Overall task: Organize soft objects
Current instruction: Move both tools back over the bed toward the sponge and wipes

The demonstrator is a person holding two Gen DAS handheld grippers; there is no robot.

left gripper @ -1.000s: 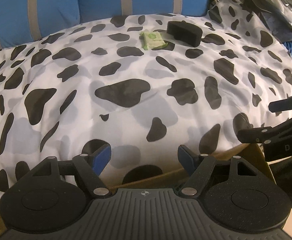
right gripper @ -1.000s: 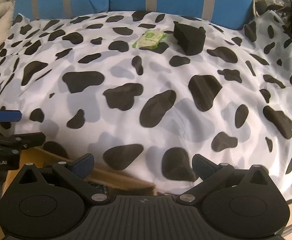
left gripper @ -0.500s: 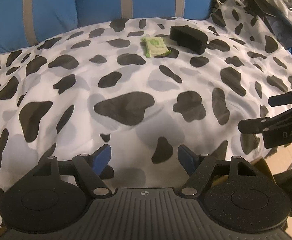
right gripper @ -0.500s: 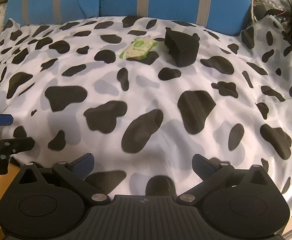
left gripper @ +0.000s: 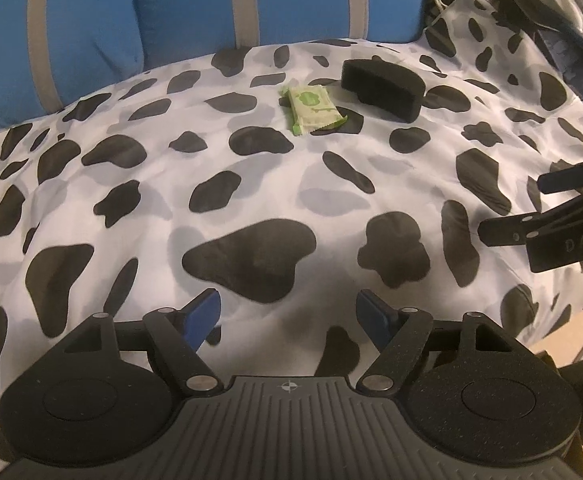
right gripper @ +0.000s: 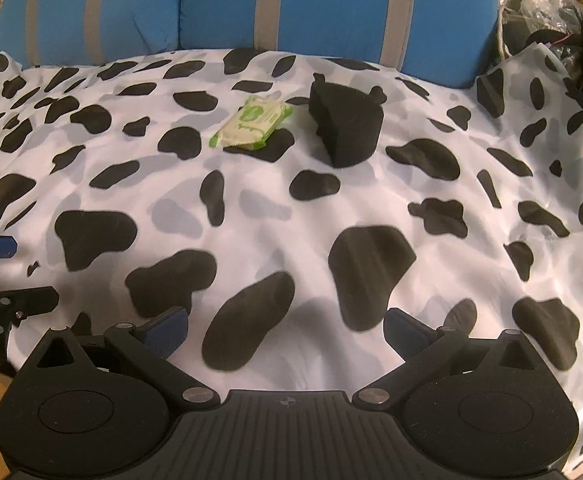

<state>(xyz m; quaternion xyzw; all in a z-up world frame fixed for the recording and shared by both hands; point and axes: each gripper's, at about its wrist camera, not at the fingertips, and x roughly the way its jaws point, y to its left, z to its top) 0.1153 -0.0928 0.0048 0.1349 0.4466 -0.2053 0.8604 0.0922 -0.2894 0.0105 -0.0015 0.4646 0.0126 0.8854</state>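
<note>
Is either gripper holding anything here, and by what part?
Nothing is held. The left gripper and right gripper have open, empty jaws; the green packet and black foam block lie untouched.

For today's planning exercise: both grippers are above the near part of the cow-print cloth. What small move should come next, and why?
Probably carry both grippers further forward over the cow-print cloth. The left gripper and right gripper both have open, empty jaws, and the green packet and black foam block lie side by side well beyond them, near the blue cushions.

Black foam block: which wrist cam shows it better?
Right wrist. The black foam block looks larger there, near centre, with its top and front faces both visible beside the green packet. The left wrist view shows it flatter, further off toward the upper right.
</note>
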